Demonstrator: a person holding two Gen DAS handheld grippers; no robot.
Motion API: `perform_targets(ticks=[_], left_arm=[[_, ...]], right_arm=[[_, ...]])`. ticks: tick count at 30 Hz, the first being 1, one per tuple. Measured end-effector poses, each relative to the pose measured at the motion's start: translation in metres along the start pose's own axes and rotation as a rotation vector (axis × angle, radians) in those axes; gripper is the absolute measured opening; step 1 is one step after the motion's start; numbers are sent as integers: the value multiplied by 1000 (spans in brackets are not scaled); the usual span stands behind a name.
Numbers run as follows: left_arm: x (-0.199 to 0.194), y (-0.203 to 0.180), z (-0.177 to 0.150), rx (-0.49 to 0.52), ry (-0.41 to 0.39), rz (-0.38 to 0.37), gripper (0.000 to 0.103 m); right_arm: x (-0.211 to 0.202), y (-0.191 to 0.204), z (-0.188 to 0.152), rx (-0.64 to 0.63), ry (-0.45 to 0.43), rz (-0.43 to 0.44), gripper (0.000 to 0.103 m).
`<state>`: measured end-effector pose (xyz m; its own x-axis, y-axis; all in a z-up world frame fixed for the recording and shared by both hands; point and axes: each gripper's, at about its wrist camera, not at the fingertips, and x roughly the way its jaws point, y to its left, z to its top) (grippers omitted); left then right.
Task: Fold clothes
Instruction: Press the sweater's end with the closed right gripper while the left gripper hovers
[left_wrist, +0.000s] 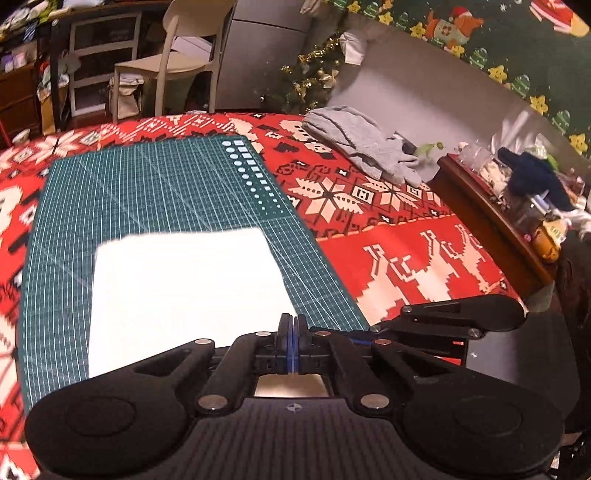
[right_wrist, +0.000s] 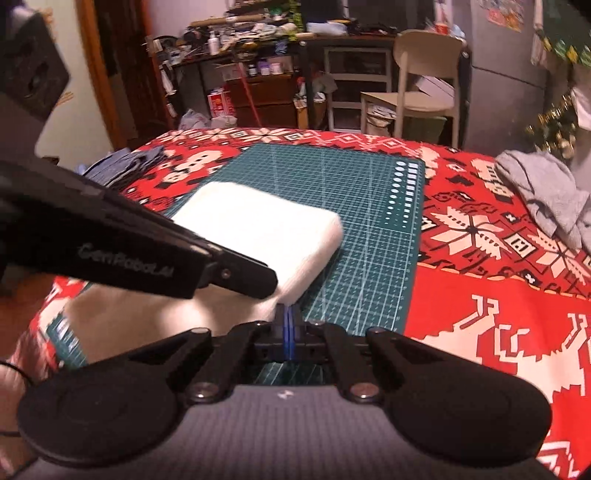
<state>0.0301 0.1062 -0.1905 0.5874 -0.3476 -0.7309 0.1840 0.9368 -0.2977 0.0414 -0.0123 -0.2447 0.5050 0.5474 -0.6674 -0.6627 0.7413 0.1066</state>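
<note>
Left wrist view: I see the white folded garment (left_wrist: 184, 295) lying flat on the green cutting mat (left_wrist: 147, 184), its near edge reaching the tips of my left gripper (left_wrist: 291, 323), whose jaws are pressed together with only the blue pads between them. Whether any cloth is pinched there I cannot tell. My right gripper (left_wrist: 458, 317) enters this view just to the right, over the mat's near right corner. Far right on the red patterned tablecloth (left_wrist: 406, 258) lies a crumpled grey garment (left_wrist: 365, 144), and beyond the cloth's right edge stands a wooden tray (left_wrist: 476, 210) of clutter.

Right wrist view: only here does the white garment (right_wrist: 258, 236) show its thickness, a stack of layers with a rounded right edge. My right gripper (right_wrist: 286, 314) has its jaws closed tight, tips at the stack's near right corner; touching or gripping cannot be judged. The left gripper (right_wrist: 236, 277) crosses from the left, its tip over the garment's near edge. This view alone shows a blue garment (right_wrist: 122, 166) at the far left of the table, and a pale chair (right_wrist: 417, 85) behind
</note>
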Motion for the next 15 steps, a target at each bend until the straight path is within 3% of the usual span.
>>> perform_targets(ticks=[15], left_arm=[[-32, -8, -46, -43, 50, -32, 1]], right_arm=[[-49, 41, -24, -54, 56, 78, 1]])
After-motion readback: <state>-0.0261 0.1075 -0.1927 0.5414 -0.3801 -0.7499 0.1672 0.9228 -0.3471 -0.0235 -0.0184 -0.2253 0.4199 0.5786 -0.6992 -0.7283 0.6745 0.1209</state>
